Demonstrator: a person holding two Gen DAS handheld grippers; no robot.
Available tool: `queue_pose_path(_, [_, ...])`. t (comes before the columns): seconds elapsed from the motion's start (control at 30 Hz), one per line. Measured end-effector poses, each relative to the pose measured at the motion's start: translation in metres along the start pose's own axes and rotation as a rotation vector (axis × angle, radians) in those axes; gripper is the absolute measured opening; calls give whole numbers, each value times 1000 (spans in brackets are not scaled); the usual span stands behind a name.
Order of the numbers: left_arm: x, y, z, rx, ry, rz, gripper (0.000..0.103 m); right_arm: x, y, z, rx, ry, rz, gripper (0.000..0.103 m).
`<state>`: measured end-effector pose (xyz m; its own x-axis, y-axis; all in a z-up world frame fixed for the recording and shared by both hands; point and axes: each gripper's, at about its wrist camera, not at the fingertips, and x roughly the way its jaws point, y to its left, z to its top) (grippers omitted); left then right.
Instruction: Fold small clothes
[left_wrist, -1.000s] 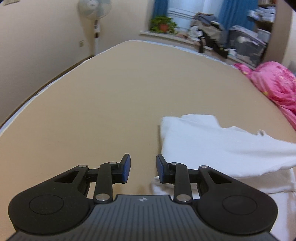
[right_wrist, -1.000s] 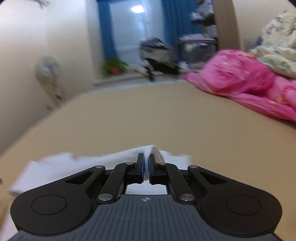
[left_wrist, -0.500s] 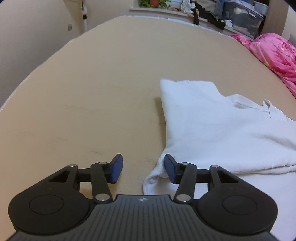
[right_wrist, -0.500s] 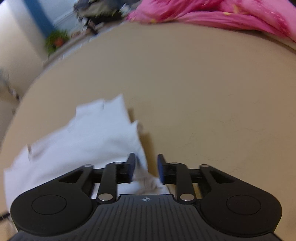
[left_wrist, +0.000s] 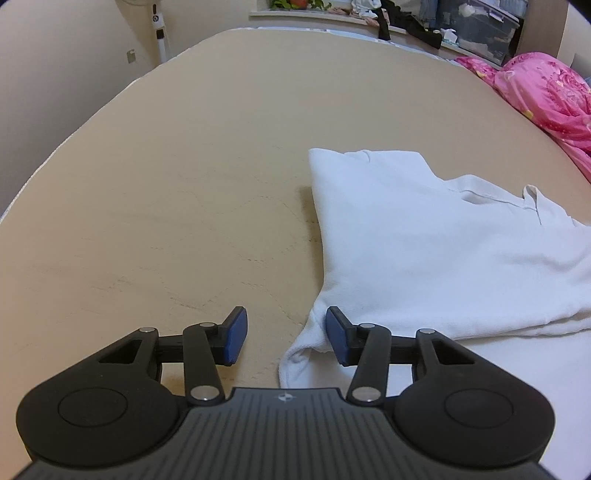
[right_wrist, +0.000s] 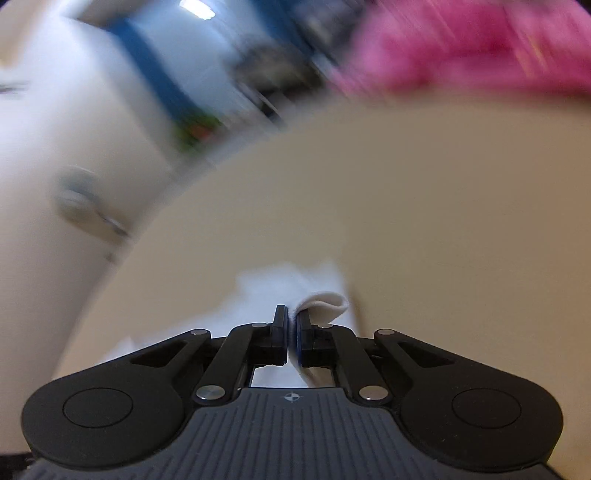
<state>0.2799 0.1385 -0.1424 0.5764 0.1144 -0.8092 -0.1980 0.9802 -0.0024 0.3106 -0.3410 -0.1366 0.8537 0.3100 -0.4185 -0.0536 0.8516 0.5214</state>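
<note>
A white garment (left_wrist: 424, 240) lies partly folded on the tan bed sheet (left_wrist: 184, 184), its near left corner bunched up. My left gripper (left_wrist: 284, 336) hovers over that corner with its jaws open; the cloth lies against the right pad (left_wrist: 336, 339) and the left pad is over bare sheet. In the blurred right wrist view my right gripper (right_wrist: 292, 332) is shut on a fold of the white garment (right_wrist: 321, 302), which loops out to the right of the fingertips.
A pink quilt (left_wrist: 546, 92) is heaped at the bed's right side. Beyond the far edge stand a fan pole (left_wrist: 159, 29), a sill with plants and piled clothes (left_wrist: 406, 22). The bed's left edge (left_wrist: 55, 147) drops off beside the wall.
The left gripper sank toward the garment's near corner and its jaws widened. The right gripper opened on the garment's edge, then shut on a fold and swung, blurring its view.
</note>
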Motion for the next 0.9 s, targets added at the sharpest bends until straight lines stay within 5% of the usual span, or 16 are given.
queue_pose_path(0.07, [1, 0, 1, -6, 3, -2, 54, -21, 10, 7, -72, -106, 77, 4])
queue_pose_path(0.1, [1, 1, 1, -9, 3, -3, 54, -20, 9, 6, -89, -99, 31, 4])
queue_pose_path(0.17, [-1, 1, 3, -18, -7, 6, 54, 2, -6, 0, -98, 39, -194, 18])
queue_pose_path(0.23, [-4, 3, 4, -27, -28, 9, 53, 19, -26, -8, -56, 157, -368, 22])
queue_pose_path(0.3, [-9, 5, 6, -48, -55, -20, 53, 6, -38, -3, 40, 104, -322, 22])
queue_pose_path(0.37, [-10, 3, 7, -42, -63, -51, 53, -7, -34, 1, 65, 38, -208, 36])
queue_pose_path(0.4, [-6, 0, 6, -22, -48, -36, 53, -7, -31, -1, 47, 54, -173, 51])
queue_pose_path(0.43, [2, -2, 3, 4, -16, 4, 57, 2, -29, -6, 30, 121, -170, 57])
queue_pose_path(0.5, [8, -2, -2, 8, 7, 44, 61, 25, -33, -22, -9, 319, -205, 53])
queue_pose_path(0.53, [2, -2, 0, -1, -6, 40, 55, 29, -33, -28, -45, 353, -241, 52])
queue_pose_path(0.63, [-13, -6, -2, 10, -97, 3, 52, 18, -19, -22, -98, 265, -234, 51])
queue_pose_path(0.77, [-3, -3, -12, -17, -9, 25, 55, 14, -21, -24, -127, 282, -396, 52])
queue_pose_path(0.9, [-61, 1, -15, -18, -143, -22, 52, -45, 12, 0, -82, 105, -349, 51])
